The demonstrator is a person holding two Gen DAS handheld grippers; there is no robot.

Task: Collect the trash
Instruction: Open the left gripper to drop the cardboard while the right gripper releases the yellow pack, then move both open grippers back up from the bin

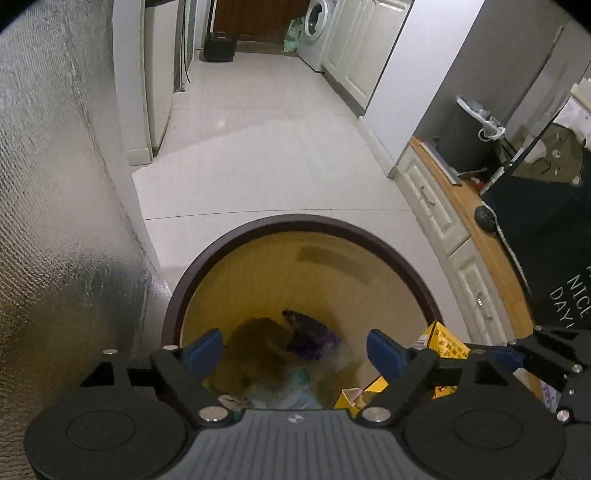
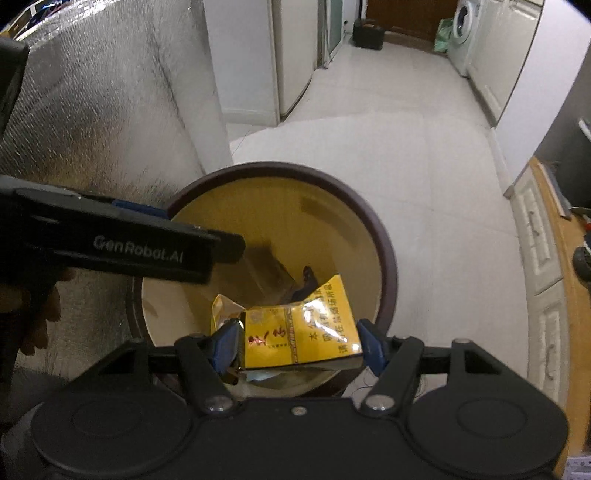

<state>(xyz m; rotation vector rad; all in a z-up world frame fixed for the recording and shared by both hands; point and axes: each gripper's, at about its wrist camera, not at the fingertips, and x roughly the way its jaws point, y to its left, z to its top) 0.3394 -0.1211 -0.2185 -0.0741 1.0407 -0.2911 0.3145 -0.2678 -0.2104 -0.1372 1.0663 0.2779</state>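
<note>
A round bin with a dark brown rim (image 1: 295, 220) (image 2: 388, 254) and a yellow inside stands on the floor below both grippers. In it lie a purple wrapper (image 1: 314, 332), a brown cardboard piece (image 1: 258, 347) and pale scraps. My left gripper (image 1: 294, 349) hangs open over the bin's mouth with nothing between its blue pads; the right wrist view shows it from the side (image 2: 184, 232). My right gripper (image 2: 299, 343) is shut on a crumpled yellow carton (image 2: 303, 332) with red and dark print, held above the bin's near edge. The carton (image 1: 448, 345) also shows at the lower right of the left wrist view.
A silvery foil-covered surface (image 1: 55, 221) rises just left of the bin. White tiled floor (image 1: 258, 147) runs ahead to a washing machine (image 1: 316, 20). To the right stand white cabinets with a wooden top (image 1: 465, 199), a dark mat (image 1: 546, 229) and a grey bin (image 1: 465, 136).
</note>
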